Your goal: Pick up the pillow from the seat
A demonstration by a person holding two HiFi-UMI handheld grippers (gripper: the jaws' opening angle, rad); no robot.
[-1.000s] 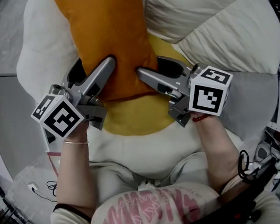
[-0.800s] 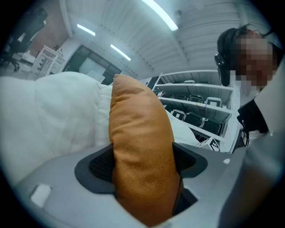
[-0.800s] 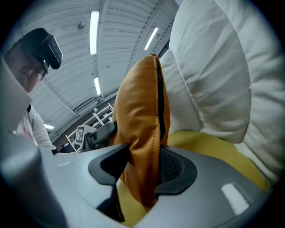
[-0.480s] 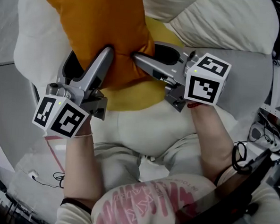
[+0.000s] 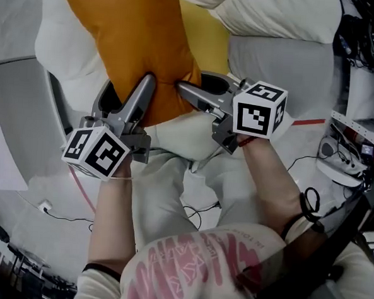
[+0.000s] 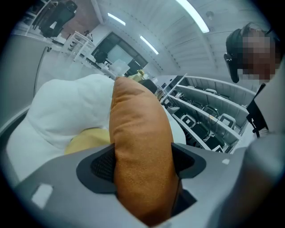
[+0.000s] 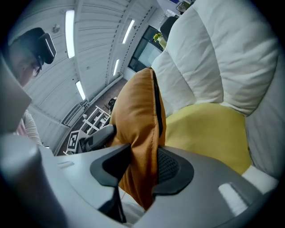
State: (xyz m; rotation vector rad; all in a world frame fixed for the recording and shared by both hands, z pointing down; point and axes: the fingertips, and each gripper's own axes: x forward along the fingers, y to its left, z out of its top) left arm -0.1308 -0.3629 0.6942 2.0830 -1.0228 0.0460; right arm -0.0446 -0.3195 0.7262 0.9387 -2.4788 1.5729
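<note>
**Pillow coming up off the seat, gripped at both near corners**

Both grippers have risen and drawn back toward the person since the earlier frame, bringing the orange pillow (image 5: 140,42) with them. Its near edge, which lay over the yellow cushion (image 5: 207,33), now hangs clear of the seat's front edge, above the person's lap.

The jaws of both grippers have just been closing, with the pillow between them. The left gripper (image 6: 142,165) stands fairly wide, its pads pressed into a thick, rounded part of the pillow. The right gripper (image 7: 141,168) is drawn in much closer, pinching a thin fold at the seamed edge. By my reading the lift is under way and the grip looks firm on both sides.

From the head view, one jaw of each gripper lies hidden under the pillow. The pillow's far end runs toward the seat's back left corner and is partly cut off at the top of the frame. I cannot tell whether that end touches the white seat back (image 5: 67,50).
</note>
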